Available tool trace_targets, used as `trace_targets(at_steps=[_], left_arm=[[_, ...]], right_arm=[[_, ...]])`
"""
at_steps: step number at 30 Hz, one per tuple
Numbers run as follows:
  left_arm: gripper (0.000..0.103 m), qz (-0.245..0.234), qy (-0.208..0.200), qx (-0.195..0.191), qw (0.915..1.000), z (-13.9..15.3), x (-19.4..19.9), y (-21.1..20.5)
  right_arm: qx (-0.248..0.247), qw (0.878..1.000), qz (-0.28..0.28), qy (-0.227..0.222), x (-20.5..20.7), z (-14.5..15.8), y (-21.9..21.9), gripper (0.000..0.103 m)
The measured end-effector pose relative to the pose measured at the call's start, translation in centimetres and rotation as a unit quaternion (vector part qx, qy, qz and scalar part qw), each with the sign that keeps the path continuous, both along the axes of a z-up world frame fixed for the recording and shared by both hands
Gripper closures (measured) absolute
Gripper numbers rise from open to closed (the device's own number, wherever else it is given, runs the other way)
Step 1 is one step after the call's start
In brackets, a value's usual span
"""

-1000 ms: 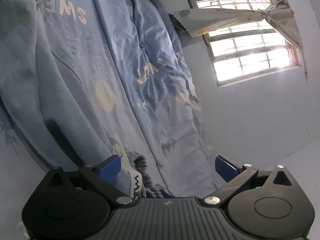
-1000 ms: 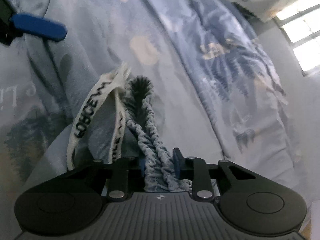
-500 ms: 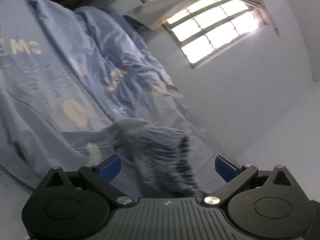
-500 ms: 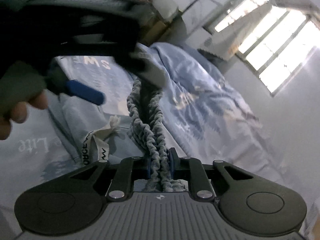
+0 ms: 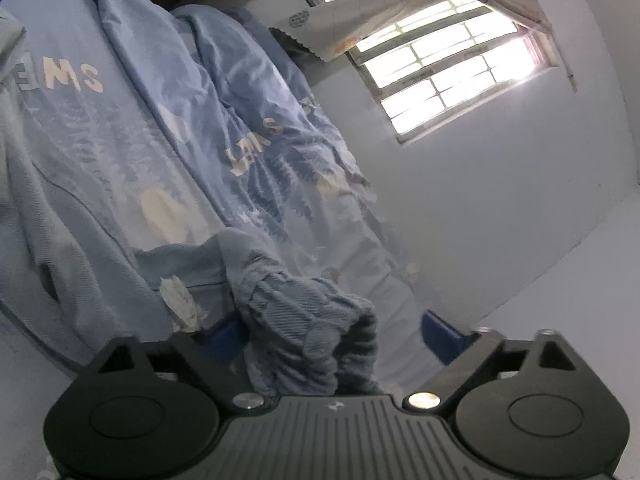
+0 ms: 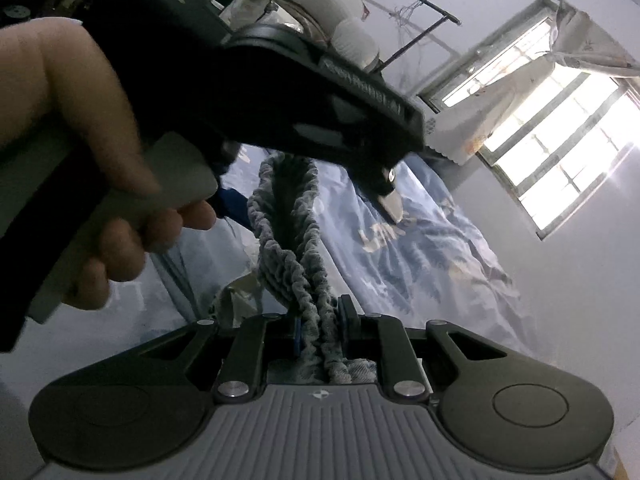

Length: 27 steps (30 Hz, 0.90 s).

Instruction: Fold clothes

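Home bedroom: printed blue duvet (image 5: 248, 152) beneath barred window (image 5: 452, 60).

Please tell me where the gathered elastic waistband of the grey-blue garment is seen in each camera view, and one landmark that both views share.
Left wrist view: the waistband bunches at bottom centre, between the pads of the left gripper, whose jaws have just been closing.
Right wrist view: it runs up the centre from the right gripper, which pinches it, towards the left gripper above.
Shared landmark: the barred window, upper right in both.
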<state>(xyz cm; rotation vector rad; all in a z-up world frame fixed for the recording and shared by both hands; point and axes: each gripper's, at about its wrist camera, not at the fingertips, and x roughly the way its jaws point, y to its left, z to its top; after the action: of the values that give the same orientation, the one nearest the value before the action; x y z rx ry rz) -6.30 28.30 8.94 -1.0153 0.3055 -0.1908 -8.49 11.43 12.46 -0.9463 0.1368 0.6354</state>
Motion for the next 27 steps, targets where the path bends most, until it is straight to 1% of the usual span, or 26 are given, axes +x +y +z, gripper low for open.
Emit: trace_targets(at_steps=[1, 3, 10, 12, 13, 14, 15, 16, 17, 19, 21, 23, 26, 27], left_arm=[[0.041, 0.002, 0.004, -0.003, 1.0000, -0.1, 0.0, 0.2], [0.051, 0.006, 0.007, -0.006, 0.9999, -0.2, -0.1, 0.3], [0.065, 0.008, -0.001, -0.004, 1.0000, -0.1, -0.5, 0.2], [0.069, 0.012, -0.001, 0.003, 0.9999, 0.1, -0.5, 0.1], [0.073, 0.014, 0.001, 0.006, 0.9999, 0.1, -0.5, 0.1], [0.075, 0.017, 0.003, 0.008, 0.9998, 0.1, -0.6, 0.1], [0.081, 0.022, 0.005, 0.009, 0.9997, 0.1, -0.6, 0.1], [0.083, 0.023, 0.004, 0.008, 0.9997, 0.1, -0.6, 0.1], [0.083, 0.023, 0.002, 0.006, 0.9997, 0.1, -0.7, 0.2], [0.085, 0.026, -0.003, 0.004, 0.9997, 0.1, -0.8, 0.2], [0.087, 0.029, -0.011, 0.004, 0.9995, 0.2, -1.1, 0.3], [0.087, 0.031, -0.016, 0.004, 0.9994, 0.3, -1.2, 0.4], [0.088, 0.031, -0.019, 0.007, 0.9993, 0.4, -1.2, 0.3], [0.088, 0.031, -0.020, 0.009, 0.9993, 0.5, -1.3, 0.2]], right_arm=[[0.001, 1.000, -0.001, -0.002, 0.0, -0.1, 0.1, 0.087], [0.004, 1.000, -0.003, -0.001, -0.2, -0.2, 0.1, 0.087], [0.020, 1.000, -0.015, 0.004, -0.7, -0.2, 0.1, 0.086], [0.033, 0.999, -0.027, 0.005, -1.8, -0.1, -0.3, 0.083], [0.042, 0.999, -0.033, 0.006, -2.2, 0.1, -0.7, 0.081], [0.051, 0.998, -0.040, 0.008, -2.5, 0.3, -1.0, 0.073], [0.062, 0.997, -0.053, 0.010, -3.0, 0.5, -1.7, 0.068], [0.073, 0.995, -0.066, 0.012, -3.4, 0.7, -2.3, 0.059], [0.081, 0.993, -0.079, 0.015, -3.9, 0.8, -3.1, 0.054], [0.096, 0.989, -0.106, 0.025, -5.2, 0.6, -5.2, 0.049], [0.102, 0.984, -0.145, 0.035, -6.0, 0.2, -7.3, 0.048], [0.119, 0.974, -0.181, 0.068, -6.7, -0.3, -9.5, 0.047], [0.116, 0.964, -0.217, 0.099, -7.3, -1.7, -12.0, 0.047], [0.113, 0.963, -0.221, 0.105, -7.5, -2.1, -12.5, 0.047]])
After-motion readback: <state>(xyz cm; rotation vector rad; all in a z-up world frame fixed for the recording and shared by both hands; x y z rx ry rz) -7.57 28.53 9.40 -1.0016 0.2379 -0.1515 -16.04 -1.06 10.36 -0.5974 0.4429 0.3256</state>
